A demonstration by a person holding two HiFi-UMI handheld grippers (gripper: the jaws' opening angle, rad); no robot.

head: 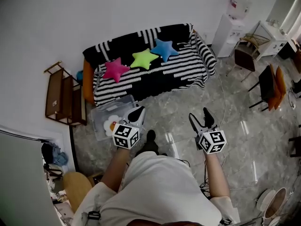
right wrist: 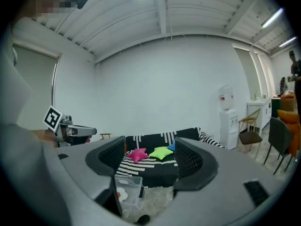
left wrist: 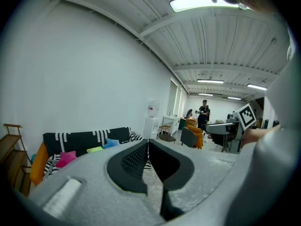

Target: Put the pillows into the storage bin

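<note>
3 star-shaped plush pillows lie in a row on the black-and-white striped sofa: the pink star pillow, the lime-green star pillow and the blue star pillow. In your right gripper view a finger cuts off most of the blue one. In the head view your left gripper covers a corner of the clear plastic storage bin. The bin stands on the glossy grey floor just in front of the sofa and holds a white flower-shaped item. All 3 pillows are well beyond both grippers. Your left gripper's fingers are pressed together with nothing between them. Your right gripper has its fingers apart and empty, and the sofa shows through the gap.
</note>
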